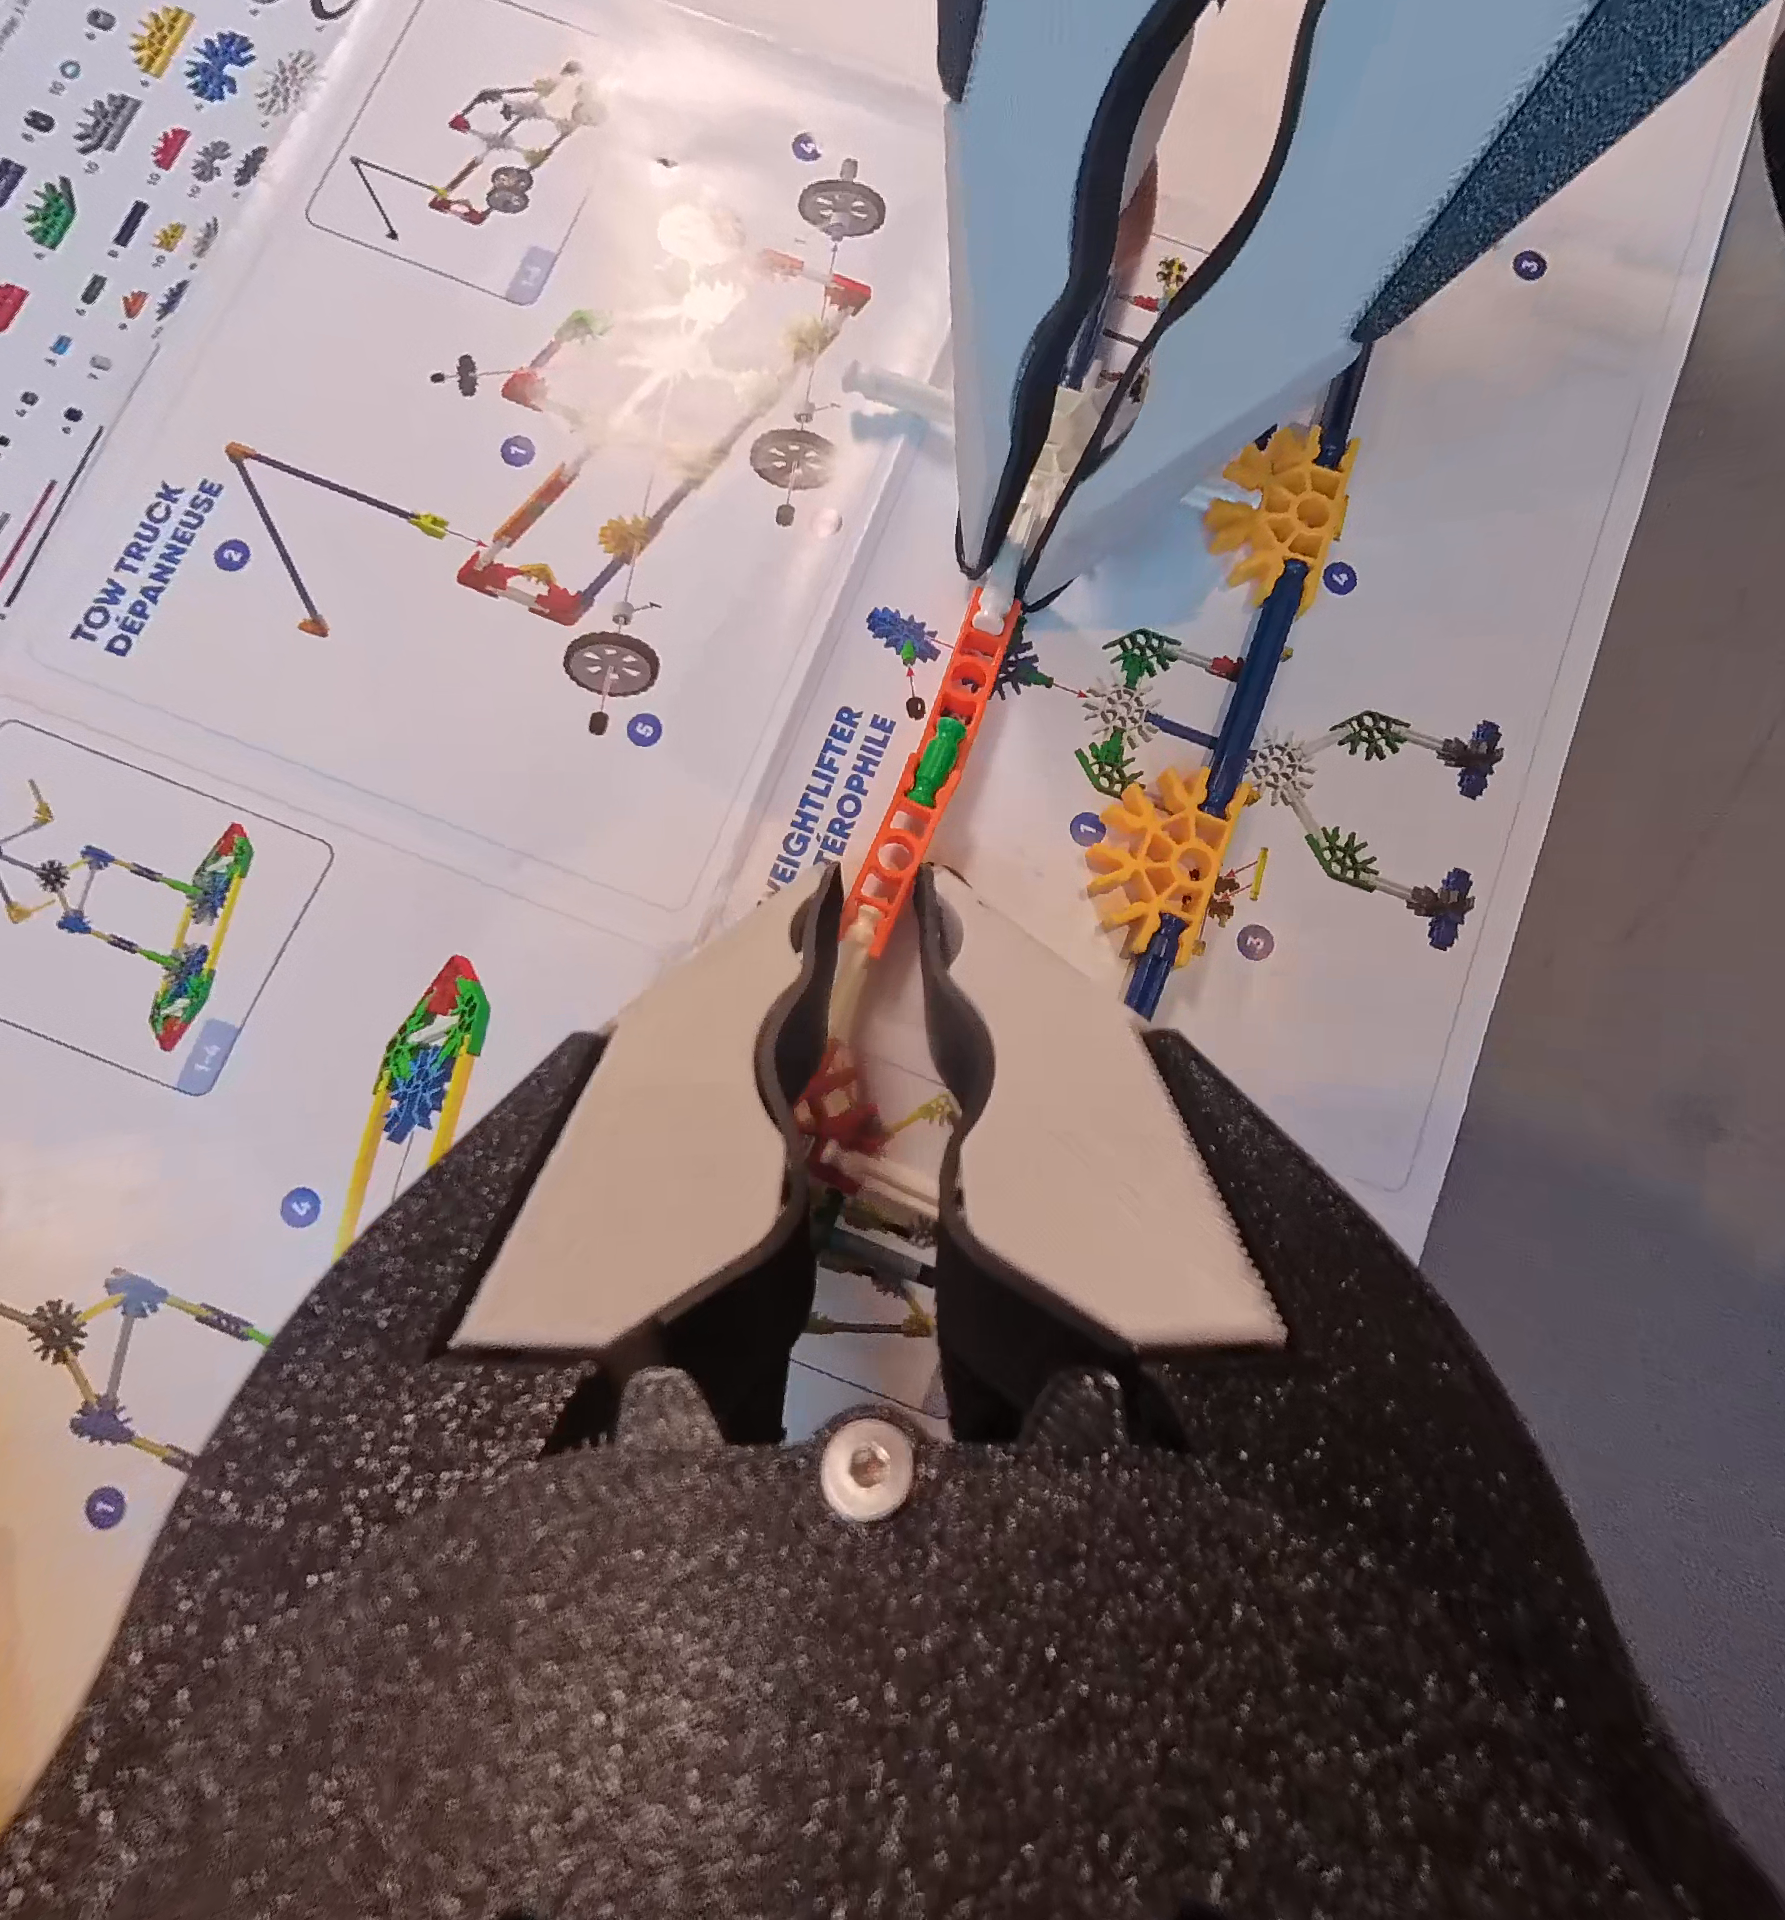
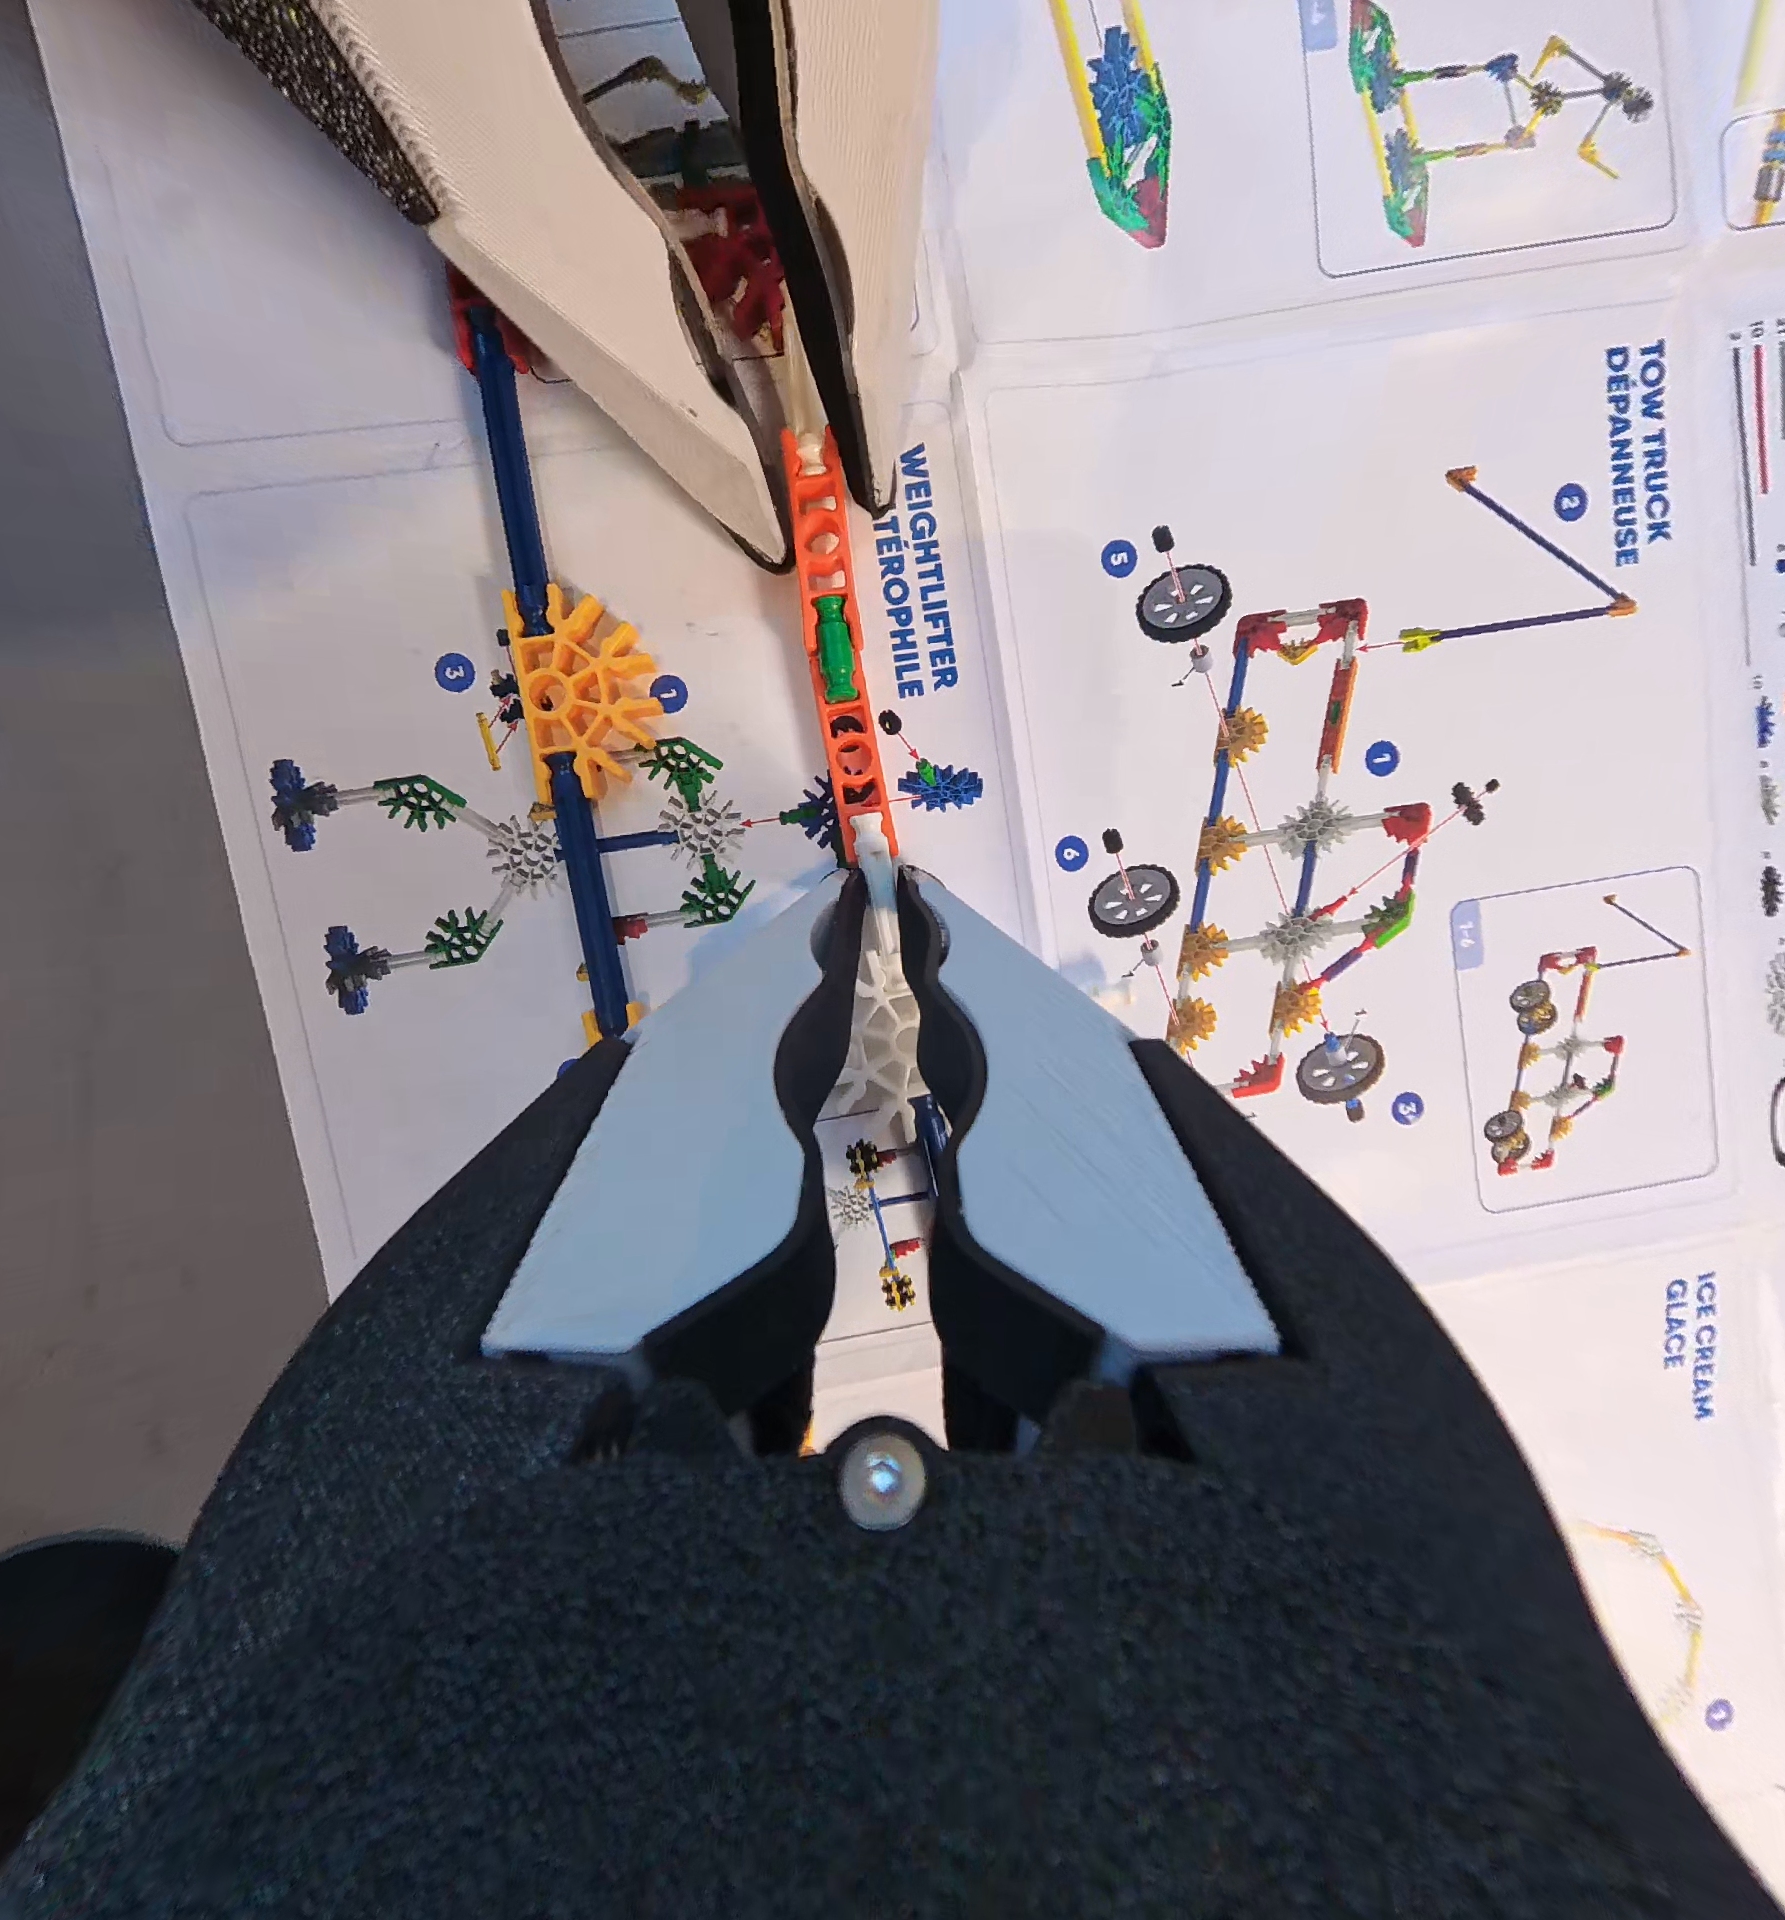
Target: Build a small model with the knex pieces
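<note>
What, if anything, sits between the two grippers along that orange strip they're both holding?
Only a small green rod clipped on the middle of the orange strip. The left gripper and right gripper clamp white rods at opposite ends.

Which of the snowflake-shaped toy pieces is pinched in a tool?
The white one, gripped inside the right tool. The yellow ones sit free on the blue rod.

The orange strip [image 1: 945, 774] spans the gap between the two opposed grippers, whose fingers [image 1: 820, 935] close that lane at both ends. In the left wrist view, a blue rod with yellow connectors [image 1: 1272, 665] lies just right of the strip, narrowing that side. Left, the instruction sheet [image 1: 368, 665] lies flat and open. The grey bench [image 1: 1677, 935] far right looks bare, though blurred.
</note>
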